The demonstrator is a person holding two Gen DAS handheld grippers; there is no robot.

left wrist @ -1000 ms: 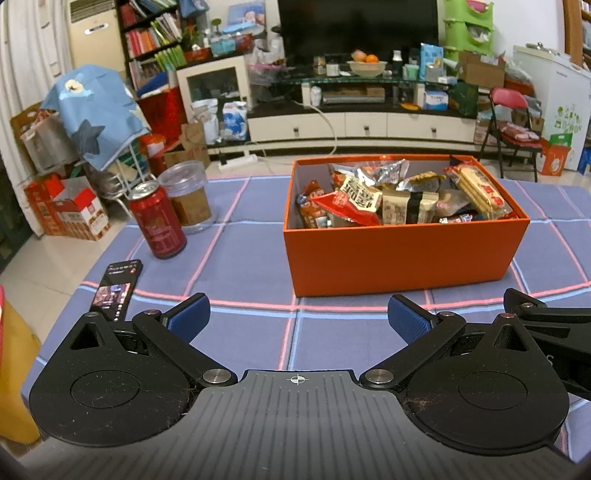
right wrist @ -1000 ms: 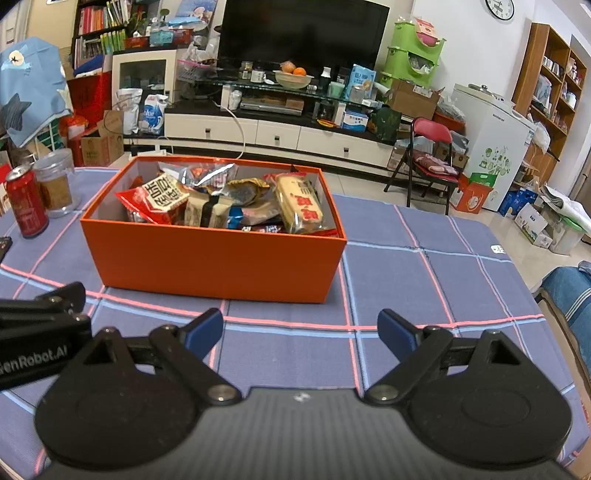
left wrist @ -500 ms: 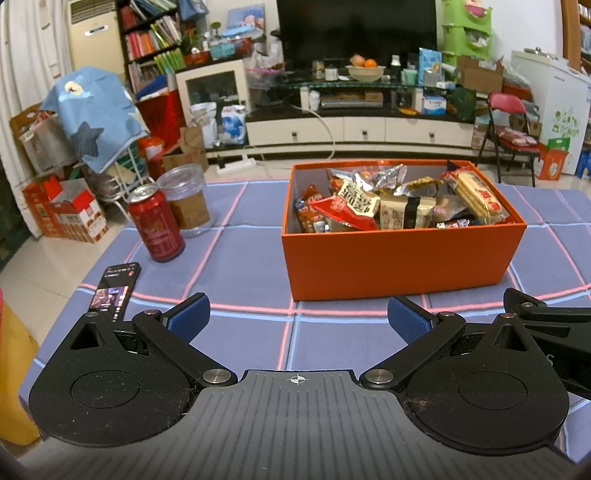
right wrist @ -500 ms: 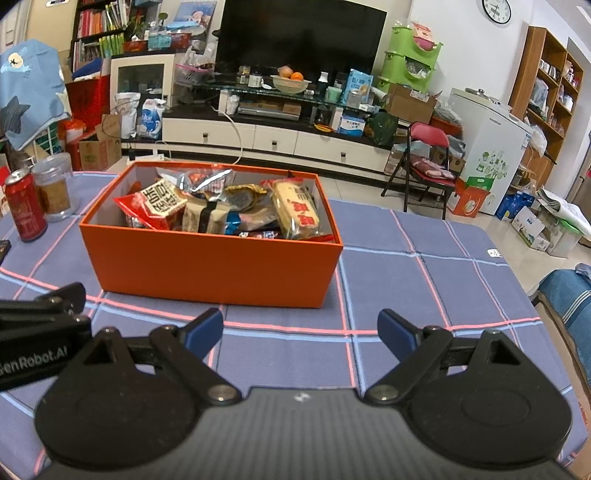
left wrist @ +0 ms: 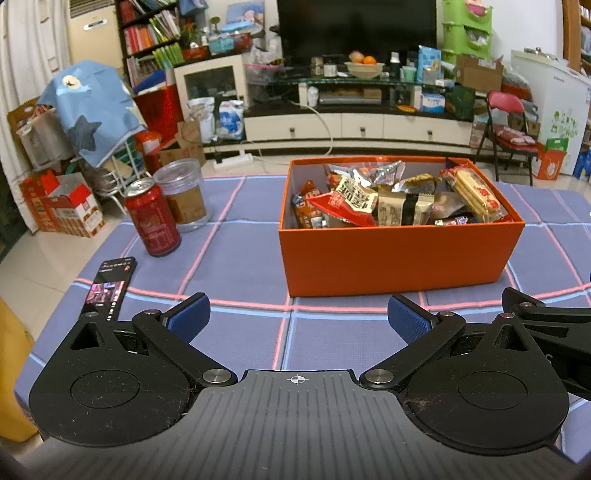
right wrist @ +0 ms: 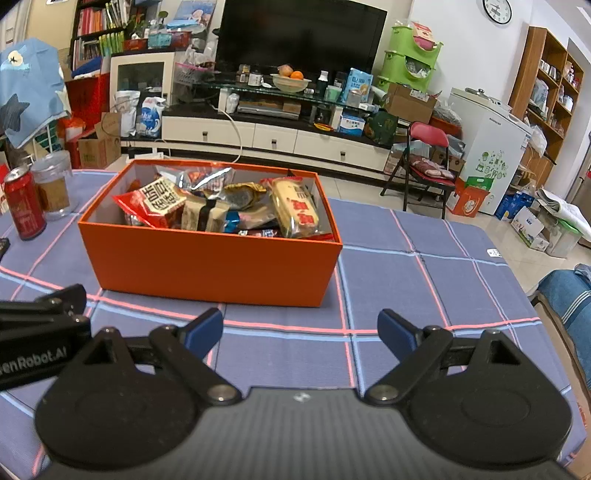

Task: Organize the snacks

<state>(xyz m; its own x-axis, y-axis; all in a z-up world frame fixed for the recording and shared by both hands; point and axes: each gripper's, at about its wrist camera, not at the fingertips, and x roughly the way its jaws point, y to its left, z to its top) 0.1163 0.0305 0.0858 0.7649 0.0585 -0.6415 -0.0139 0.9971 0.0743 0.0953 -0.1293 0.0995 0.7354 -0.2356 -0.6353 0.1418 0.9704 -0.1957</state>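
- As things lie now, the sorting looks finished or nearly so: every snack packet in sight sits inside the orange box [left wrist: 399, 254], and none lies loose on the checked cloth of the counter [left wrist: 240, 258].
- Contents, piled and overlapping: a red packet with bold white lettering [left wrist: 351, 201], a long biscuit pack with red print [left wrist: 476, 192] leaning at the box's right end, a silver foil wrapper [left wrist: 380, 171] at the back, brown and tan sachets between.
- Left to do, by my guess: little; perhaps squaring up the heap, which rises close to the rim. No lid is in sight.
- Left tool [left wrist: 298, 321]: jaws spread wide, nothing between them, held short of the box's near wall.
- Right tool [right wrist: 300, 332]: jaws likewise wide apart and empty, pointing at the box's near right corner.
- Left view only: a phone [left wrist: 110, 286] lying at the counter's left edge, screen lit; also a fuller look at the red can [left wrist: 153, 218] and the clear jar [left wrist: 183, 194] just behind it.
- Right view only: bare cloth to the right of the box, a red folding chair [right wrist: 428, 155] seen whole, a white freezer [right wrist: 491, 147], wooden shelves [right wrist: 550, 85] and a wall clock [right wrist: 496, 10].
- Both views: each catches the other tool's black arm at its inner edge.
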